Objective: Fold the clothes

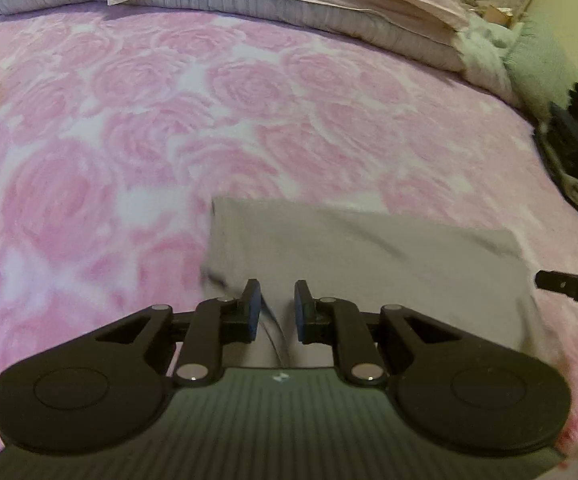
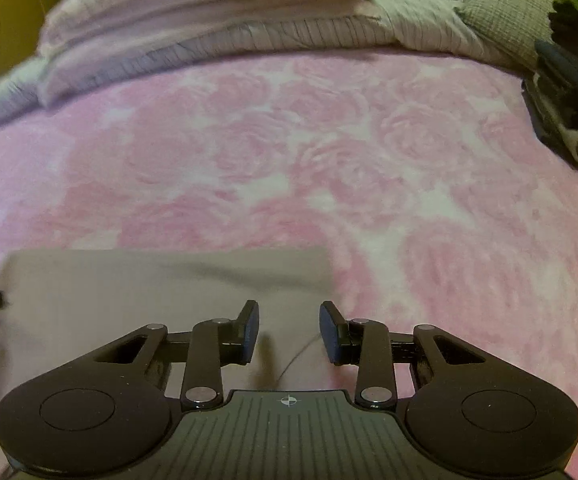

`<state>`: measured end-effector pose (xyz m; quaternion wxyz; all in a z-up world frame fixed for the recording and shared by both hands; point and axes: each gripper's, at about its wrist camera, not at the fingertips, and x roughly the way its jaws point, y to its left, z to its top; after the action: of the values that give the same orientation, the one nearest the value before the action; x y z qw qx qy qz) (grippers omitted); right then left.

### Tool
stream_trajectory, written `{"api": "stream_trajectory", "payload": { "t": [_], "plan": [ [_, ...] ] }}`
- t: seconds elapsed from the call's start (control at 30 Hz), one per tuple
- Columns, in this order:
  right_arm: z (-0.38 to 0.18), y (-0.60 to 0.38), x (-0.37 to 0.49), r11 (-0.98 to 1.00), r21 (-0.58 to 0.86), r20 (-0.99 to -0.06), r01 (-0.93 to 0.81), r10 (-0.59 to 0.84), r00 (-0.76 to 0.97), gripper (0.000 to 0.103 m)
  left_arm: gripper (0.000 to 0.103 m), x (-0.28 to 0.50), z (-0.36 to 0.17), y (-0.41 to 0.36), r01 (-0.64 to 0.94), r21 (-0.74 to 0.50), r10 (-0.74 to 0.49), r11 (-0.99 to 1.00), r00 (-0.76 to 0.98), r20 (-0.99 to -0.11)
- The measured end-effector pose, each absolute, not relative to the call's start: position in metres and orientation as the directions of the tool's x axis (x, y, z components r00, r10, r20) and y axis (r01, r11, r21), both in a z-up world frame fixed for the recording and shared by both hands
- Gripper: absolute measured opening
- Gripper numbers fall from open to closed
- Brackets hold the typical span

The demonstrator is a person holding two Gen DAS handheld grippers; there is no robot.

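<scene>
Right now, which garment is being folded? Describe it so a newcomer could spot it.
Start at the bed's pink rose-print blanket. At its near edge, directly ahead of both grippers, lies the grey garment, a flat folded rectangle. It is the only plain grey piece there; the dark stack of clothes sits far right.

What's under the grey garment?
The grey garment lies flat on the pink rose blanket, which shows on all visible sides. Anything beneath the cloth itself is covered.
</scene>
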<state>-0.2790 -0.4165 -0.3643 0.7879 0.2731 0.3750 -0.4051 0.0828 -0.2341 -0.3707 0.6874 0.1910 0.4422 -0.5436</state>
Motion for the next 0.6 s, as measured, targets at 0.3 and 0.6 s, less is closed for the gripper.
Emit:
{"api": "stream_trajectory", "payload": {
  "t": [0.3,0.6],
  "plan": [
    [-0.384,-0.317,-0.308,0.52,0.16,-0.896,0.839,-0.28,0.344,0.031,0.012,0.022,-0.39,-0.148,0.915,-0.201,-0.454,0.349,-0.023,-0.891],
    [-0.362,-0.346,-0.337,0.47,0.295,-0.832,0.832,-0.302,0.465,0.035,0.013,0.025,-0.354,-0.146,0.896,-0.197,-0.542,0.399,0.058,-0.838]
  ]
}}
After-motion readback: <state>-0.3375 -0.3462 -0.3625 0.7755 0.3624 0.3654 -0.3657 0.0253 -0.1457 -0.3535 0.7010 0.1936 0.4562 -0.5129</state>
